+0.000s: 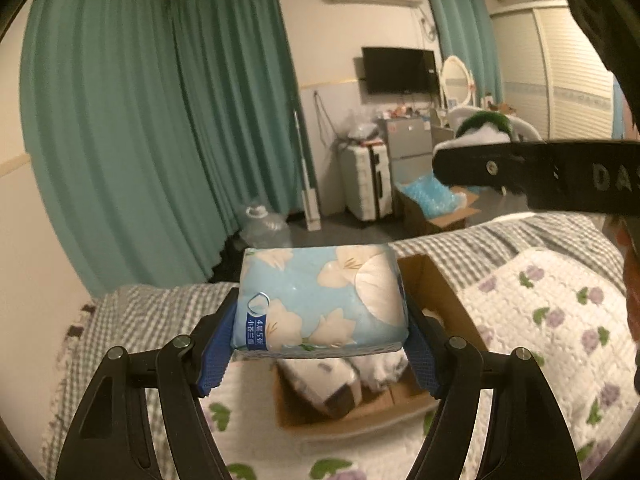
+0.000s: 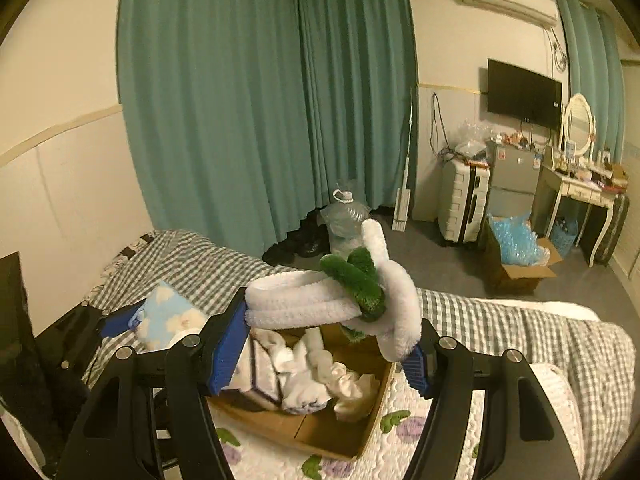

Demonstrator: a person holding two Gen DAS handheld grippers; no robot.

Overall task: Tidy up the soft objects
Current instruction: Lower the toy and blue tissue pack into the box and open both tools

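Observation:
My left gripper (image 1: pixel 320 320) is shut on a light blue tissue pack with white flowers (image 1: pixel 320 300) and holds it above an open cardboard box (image 1: pixel 436 280) on the bed. My right gripper (image 2: pixel 328 336) is shut on a white and green plush toy (image 2: pixel 340 296), held above the same box (image 2: pixel 328 432). The box holds several white soft items (image 2: pixel 316 376). The right gripper with the plush (image 1: pixel 484 128) shows at the upper right of the left wrist view. The left gripper with the tissue pack (image 2: pixel 164 312) shows at the left of the right wrist view.
The box sits on a white quilt with purple flowers (image 1: pixel 560 312) over a grey checked blanket (image 2: pixel 500 320). Beyond the bed are teal curtains (image 2: pixel 260 100), a water jug (image 2: pixel 344 216), a white suitcase (image 2: pixel 460 200), a second cardboard box with blue wrap (image 2: pixel 516 256) and a dressing table (image 2: pixel 580 192).

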